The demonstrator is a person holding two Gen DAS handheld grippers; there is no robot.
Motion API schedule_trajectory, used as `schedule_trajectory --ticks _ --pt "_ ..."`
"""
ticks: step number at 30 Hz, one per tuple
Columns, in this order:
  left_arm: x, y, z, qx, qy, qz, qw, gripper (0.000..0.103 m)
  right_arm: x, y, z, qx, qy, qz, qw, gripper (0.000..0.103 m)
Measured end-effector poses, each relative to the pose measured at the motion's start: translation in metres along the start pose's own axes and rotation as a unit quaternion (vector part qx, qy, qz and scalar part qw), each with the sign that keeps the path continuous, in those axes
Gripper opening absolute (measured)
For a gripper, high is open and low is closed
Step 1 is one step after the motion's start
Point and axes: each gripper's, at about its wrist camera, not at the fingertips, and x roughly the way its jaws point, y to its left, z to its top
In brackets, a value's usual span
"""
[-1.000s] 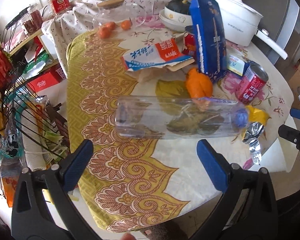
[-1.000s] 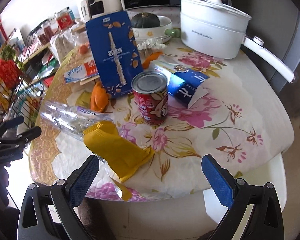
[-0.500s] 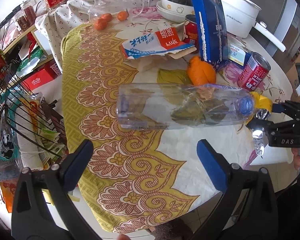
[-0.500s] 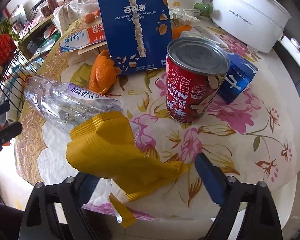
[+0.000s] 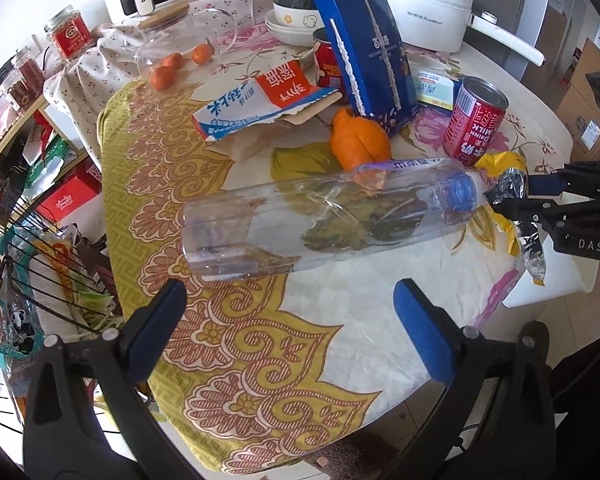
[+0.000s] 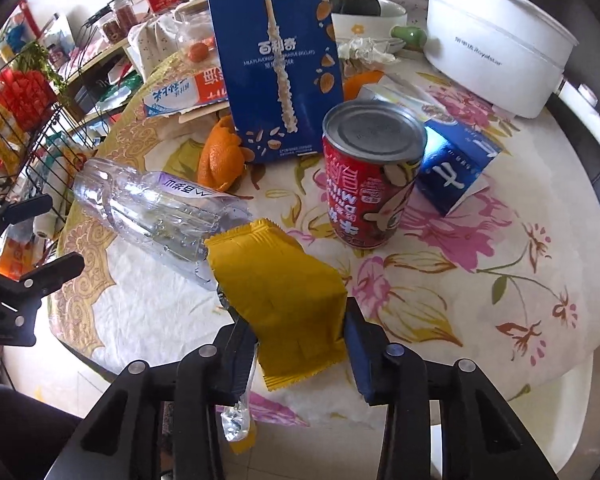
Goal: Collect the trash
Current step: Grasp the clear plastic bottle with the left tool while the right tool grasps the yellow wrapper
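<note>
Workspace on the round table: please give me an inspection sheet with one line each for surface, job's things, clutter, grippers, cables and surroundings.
Surface: round table under a patterned cloth.
Job's things: yellow wrapper; clear plastic bottle on its side; orange peel; flattened carton; red milk can.
Clutter: upright blue biscuit box; white electric pot; small oranges.
Grippers: right gripper shut on the yellow wrapper; left gripper open, near the bottle.
Cables: nothing seen.
Surroundings: wire rack holding packets, left of the table.

Wrapper [image 6: 278,280] lies before bottle [image 6: 156,216], left of can [image 6: 370,176].
</note>
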Motion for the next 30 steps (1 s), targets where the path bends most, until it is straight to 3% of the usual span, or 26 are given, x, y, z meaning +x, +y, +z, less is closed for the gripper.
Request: schedule_trajectory --ticks 4,8,11,15,17,18,20,23,30 --pt "-0.004 -0.005 0.003 0.03 -0.011 -0.016 0.9994 0.103 -0.009 -0.015 -0.002 0.026 -0.009 0.009 1.0 0.037" --pt "-0.001 -0.024 0.016 0.126 -0.01 0.004 0.9919 0.103 -0.023 -0.029 -0.004 0.05 -0.019 0.023 0.998 0.037" --pt "0.013 -0.043 0.028 0.204 0.012 0.01 0.9788 0.103 -0.033 -0.036 -0.004 0.058 -0.029 0.034 0.997 0.037" --pt "0.045 -0.066 0.037 0.303 0.075 0.028 0.9497 0.103 -0.045 -0.046 -0.007 0.059 -0.038 0.034 0.997 0.037" --pt "0.06 -0.07 0.039 0.329 0.102 0.04 0.9379 0.103 -0.048 -0.054 -0.01 0.061 -0.038 0.033 0.997 0.037" --pt "0.067 -0.069 0.041 0.329 0.114 0.041 0.9364 0.103 -0.05 -0.059 -0.012 0.063 -0.039 0.031 0.997 0.037" --pt "0.075 -0.064 0.045 0.31 0.126 0.029 0.9417 0.103 -0.052 -0.068 -0.016 0.07 -0.038 0.026 0.997 0.037" --pt "0.081 -0.055 0.048 0.262 0.129 -0.009 0.9564 0.102 -0.055 -0.082 -0.022 0.085 -0.034 0.026 0.995 0.037" --pt "0.074 -0.032 0.037 0.16 0.11 -0.075 0.9782 0.087 -0.057 -0.097 -0.027 0.104 -0.03 0.025 0.994 0.038"
